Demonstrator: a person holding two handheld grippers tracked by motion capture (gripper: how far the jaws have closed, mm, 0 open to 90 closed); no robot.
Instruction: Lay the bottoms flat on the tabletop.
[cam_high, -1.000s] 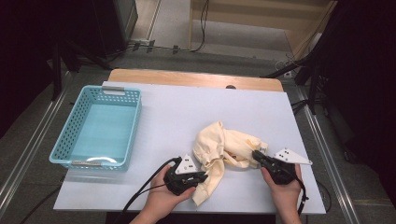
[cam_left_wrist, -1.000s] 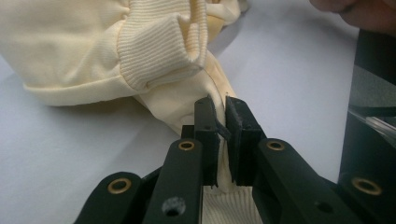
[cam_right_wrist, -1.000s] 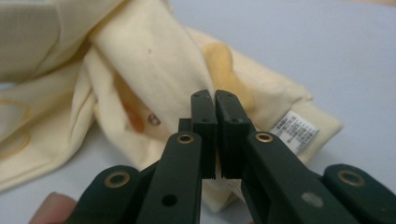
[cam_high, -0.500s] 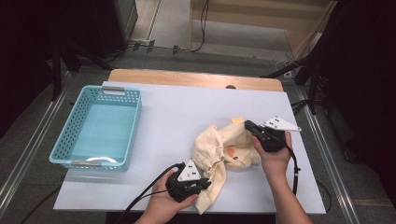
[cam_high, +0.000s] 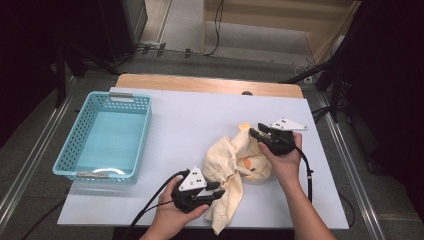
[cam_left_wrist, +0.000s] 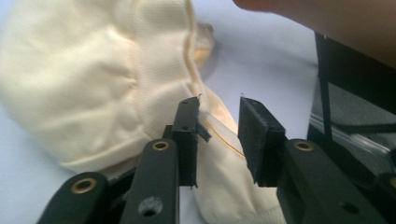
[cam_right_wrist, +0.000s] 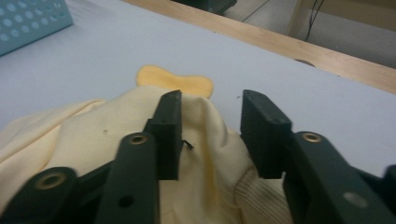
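Basket (cam_high: 105, 135) at table's (cam_high: 195, 115) left, garment (cam_high: 235, 165) right of it, between left tongs (cam_high: 218, 192) and right tongs (cam_high: 254, 134)

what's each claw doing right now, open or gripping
Left claw: open, jaws just widened, the cream garment between them but not pinched.
Right claw: open, jaws just widened, over the garment's far edge.

Bright tabletop, dark surroundings; close views soft.
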